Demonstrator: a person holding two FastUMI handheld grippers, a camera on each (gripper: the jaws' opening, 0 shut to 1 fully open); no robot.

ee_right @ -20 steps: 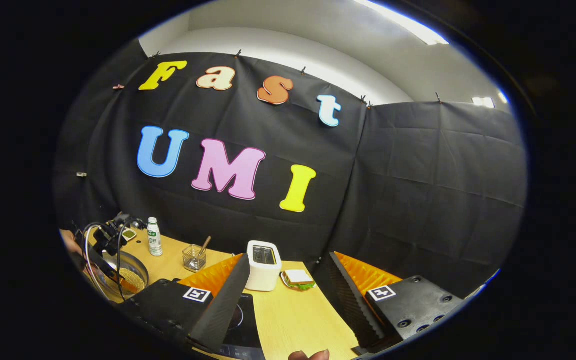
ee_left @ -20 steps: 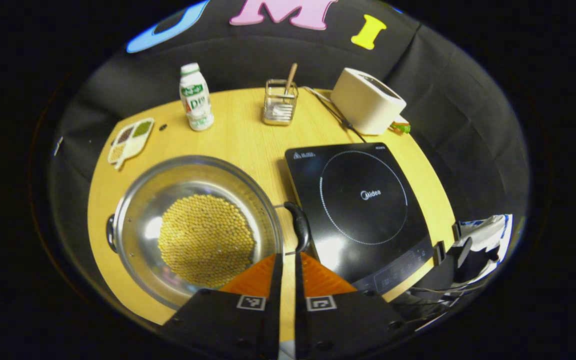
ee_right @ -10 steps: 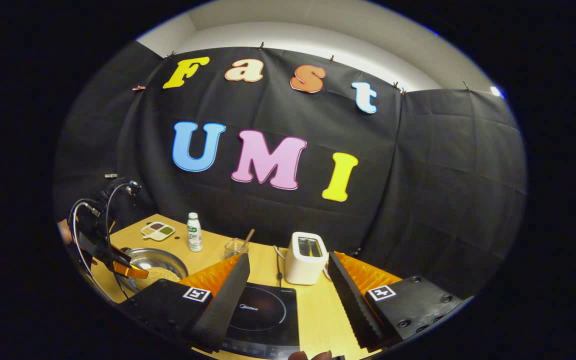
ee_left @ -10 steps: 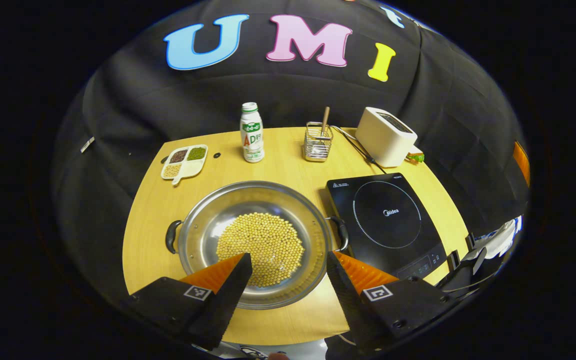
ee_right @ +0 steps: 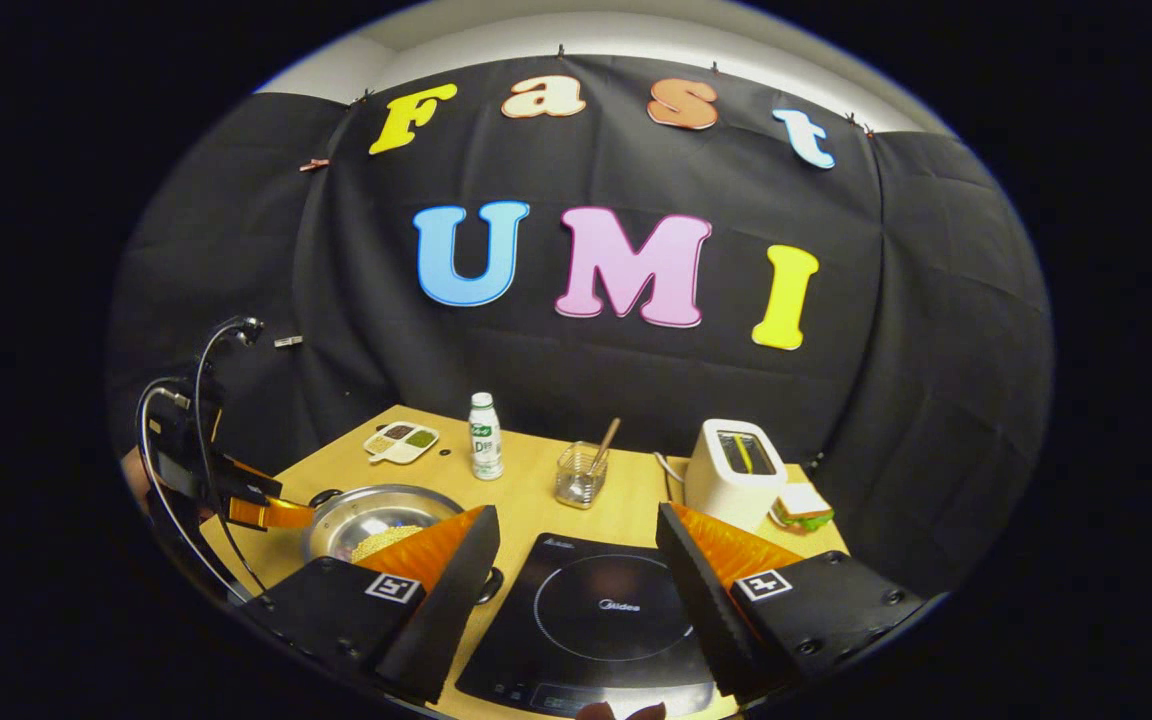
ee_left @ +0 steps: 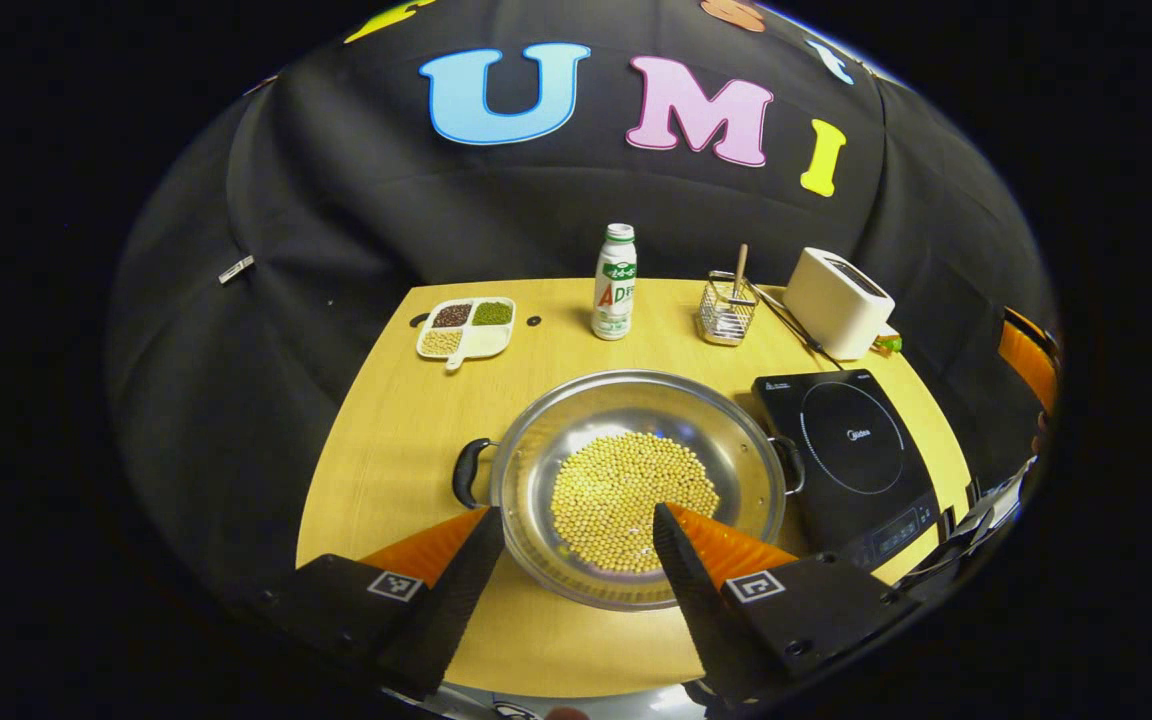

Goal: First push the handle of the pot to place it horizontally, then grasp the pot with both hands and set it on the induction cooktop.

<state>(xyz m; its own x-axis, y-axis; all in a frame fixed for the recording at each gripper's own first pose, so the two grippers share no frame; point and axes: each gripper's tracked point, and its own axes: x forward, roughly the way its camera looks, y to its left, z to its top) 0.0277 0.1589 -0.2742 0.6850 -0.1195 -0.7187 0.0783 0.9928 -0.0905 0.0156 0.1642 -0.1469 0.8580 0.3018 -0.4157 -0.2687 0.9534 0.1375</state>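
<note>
Pulled back since a second ago: left gripper [ee_left: 576,525] was pinched shut at the pot's right handle, now it's wide open, empty, hovering off the near rim.

Pot [ee_left: 636,480] sits on the table [ee_left: 386,420], just left of the induction cooktop [ee_left: 851,455]; I read the handles as roughly horizontal now, left handle [ee_left: 466,470] and right handle [ee_left: 791,463] both clear. Steel pan with a layer of soybeans [ee_left: 631,490]: stiff, slick, probably weighty, beans will slide if tilted, so I'd take it by the two black handles and keep it level. Right gripper [ee_right: 576,560] also spread open, empty, over the cooktop's near edge, pot off to its left, well apart.
</note>
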